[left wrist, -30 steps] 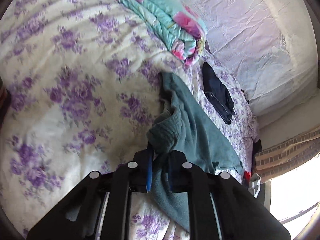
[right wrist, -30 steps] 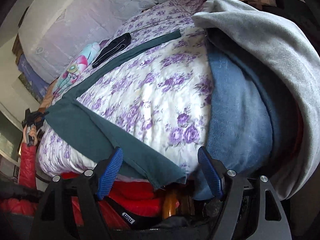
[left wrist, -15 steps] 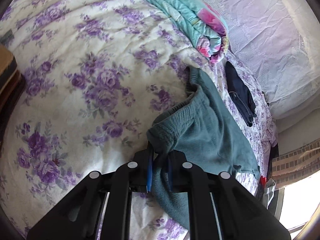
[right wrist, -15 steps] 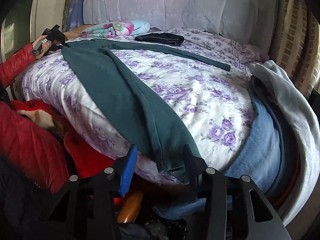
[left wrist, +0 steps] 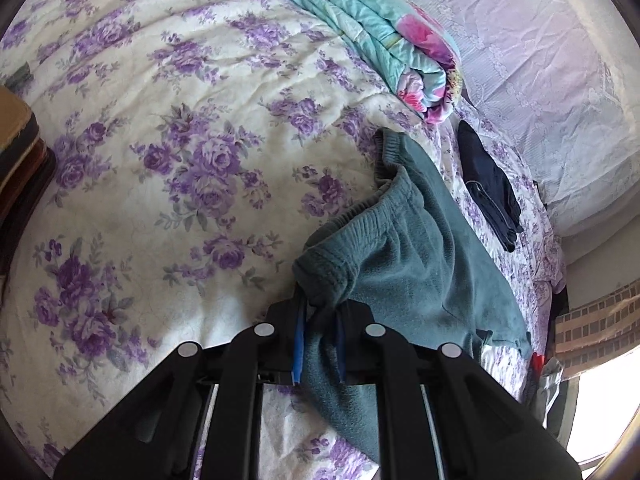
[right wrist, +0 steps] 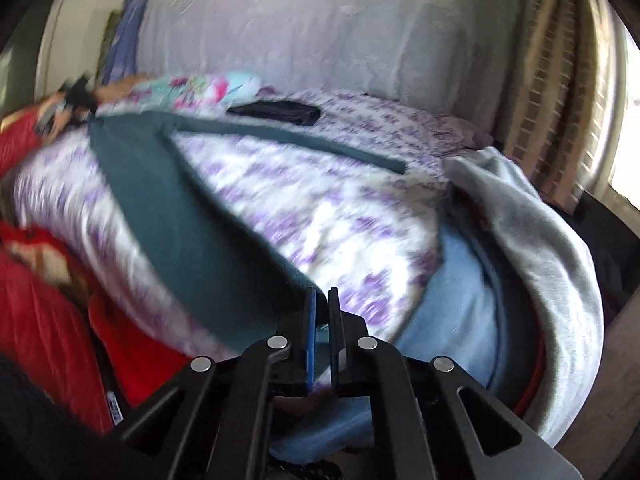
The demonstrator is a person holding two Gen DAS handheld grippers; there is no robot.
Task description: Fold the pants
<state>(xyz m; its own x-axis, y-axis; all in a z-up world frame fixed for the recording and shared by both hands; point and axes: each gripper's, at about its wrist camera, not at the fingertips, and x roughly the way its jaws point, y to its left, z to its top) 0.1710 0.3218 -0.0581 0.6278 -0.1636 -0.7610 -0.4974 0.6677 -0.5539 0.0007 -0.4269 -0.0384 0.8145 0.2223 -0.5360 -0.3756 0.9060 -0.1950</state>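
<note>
Green pants (left wrist: 416, 264) lie spread across the floral bedspread (left wrist: 160, 168), near the folded quilt (left wrist: 384, 28). Left gripper (left wrist: 320, 320) pinches the waistband. Right gripper (right wrist: 322, 312), jaws just closed, clamps a leg hem at the bedspread's edge.

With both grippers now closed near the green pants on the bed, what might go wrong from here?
1. The right gripper has just been closing at the leg hem, yet little cloth shows between its fingers; the green pants may slip free.
2. The left gripper pinches only a bunched corner of waistband, so lifting could twist it.
3. The far leg lies near the dark garment and might drag it.
</note>
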